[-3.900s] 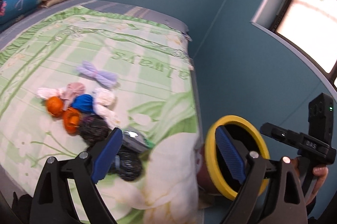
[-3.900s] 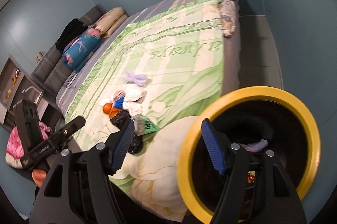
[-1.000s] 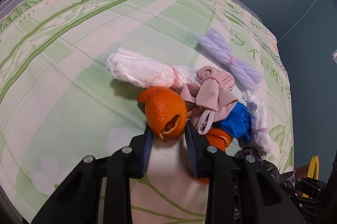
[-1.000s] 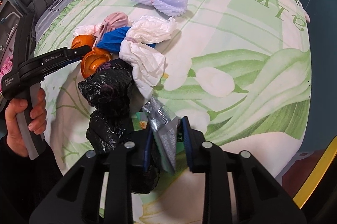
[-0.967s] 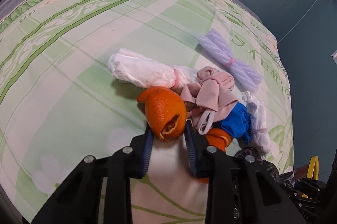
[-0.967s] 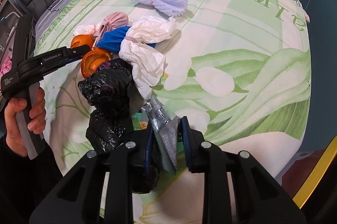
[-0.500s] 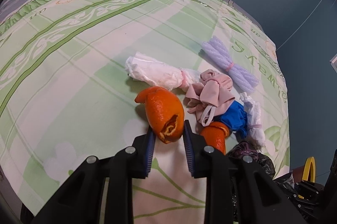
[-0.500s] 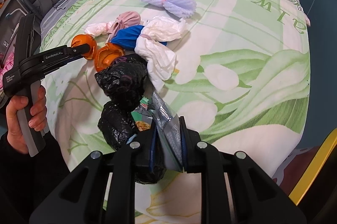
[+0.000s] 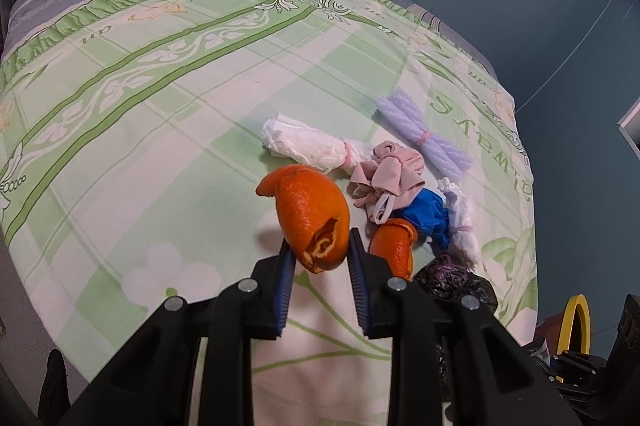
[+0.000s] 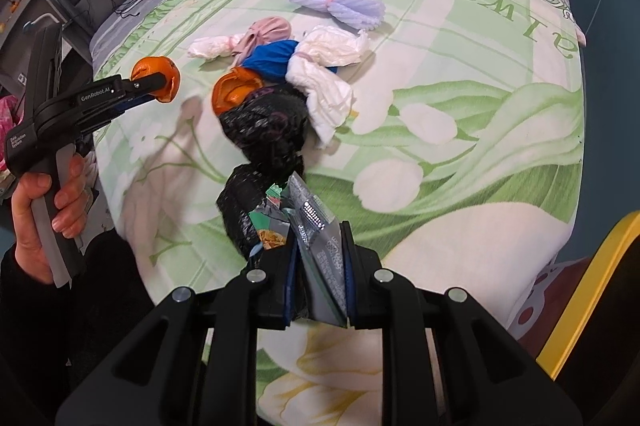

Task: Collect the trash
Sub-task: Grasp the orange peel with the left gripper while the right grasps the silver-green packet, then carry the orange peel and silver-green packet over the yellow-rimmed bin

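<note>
Both claws loaded, held above the bed.

My left gripper (image 9: pixel 319 258) is clamped on an orange peel (image 9: pixel 310 216), lifted clear of the green floral bedspread (image 9: pixel 160 130). My right gripper (image 10: pixel 319 264) pinches a silver snack wrapper (image 10: pixel 318 230), upright between the pads, just beside a black plastic bag (image 10: pixel 266 130). Beyond it lies the rest of the pile: a second orange peel (image 10: pixel 232 92) touching the bag, a blue wad (image 10: pixel 274 60), white tissue bundles (image 10: pixel 326 66), a pink cloth (image 10: pixel 268 30), and a lilac foam net (image 10: pixel 340 4) slightly apart. The yellow bin rim (image 10: pixel 592 286) shows off the bed edge, at right.
</note>
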### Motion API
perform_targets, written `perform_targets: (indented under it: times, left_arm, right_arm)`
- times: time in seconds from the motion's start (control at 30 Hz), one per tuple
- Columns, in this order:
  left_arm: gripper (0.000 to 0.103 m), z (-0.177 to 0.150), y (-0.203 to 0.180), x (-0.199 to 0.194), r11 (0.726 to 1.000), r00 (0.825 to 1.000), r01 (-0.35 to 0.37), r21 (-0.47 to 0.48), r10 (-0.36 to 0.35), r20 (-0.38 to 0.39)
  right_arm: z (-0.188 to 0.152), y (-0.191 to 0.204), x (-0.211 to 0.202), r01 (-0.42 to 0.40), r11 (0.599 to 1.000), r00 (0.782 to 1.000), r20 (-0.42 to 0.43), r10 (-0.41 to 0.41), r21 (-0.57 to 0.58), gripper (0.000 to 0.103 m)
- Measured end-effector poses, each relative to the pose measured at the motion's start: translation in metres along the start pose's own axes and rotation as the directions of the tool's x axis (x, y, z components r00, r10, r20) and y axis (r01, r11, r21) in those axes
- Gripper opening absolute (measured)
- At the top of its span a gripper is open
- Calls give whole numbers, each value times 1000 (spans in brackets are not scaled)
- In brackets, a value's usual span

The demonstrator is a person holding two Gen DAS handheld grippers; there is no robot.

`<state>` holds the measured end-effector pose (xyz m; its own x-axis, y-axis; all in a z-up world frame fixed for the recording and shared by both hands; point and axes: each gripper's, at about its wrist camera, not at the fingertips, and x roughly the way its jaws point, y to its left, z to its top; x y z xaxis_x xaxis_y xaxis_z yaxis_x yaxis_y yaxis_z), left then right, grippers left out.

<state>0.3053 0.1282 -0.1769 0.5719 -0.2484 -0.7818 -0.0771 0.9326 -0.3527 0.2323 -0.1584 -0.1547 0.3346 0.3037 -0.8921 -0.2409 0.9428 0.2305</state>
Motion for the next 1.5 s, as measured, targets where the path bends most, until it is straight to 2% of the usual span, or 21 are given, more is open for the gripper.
perform_targets:
  times: [0.37,0.73,1.1,1.5]
  left_arm:
    - [24,-11,-9,-38,1000,999,-11,25,10,45]
    - [24,-26,-14,-57,999,999,-11,37,10,48]
    - [24,-39,-37,-66,996,999,17,83,-21,45]
    - [24,-50,-81,-80,984,996,73,163,-80,34]
  right_arm:
    - [-13,9,-25,-28,999,999,40,29,-18,18]
    - [-22,5,-50,-20,1000,996,84,21,-16,18]
    - [-29,-20,-84,5,999,989,150,-11,41,18]
    - [-43,-56,-121,30,992,974,220,-56,119,18]
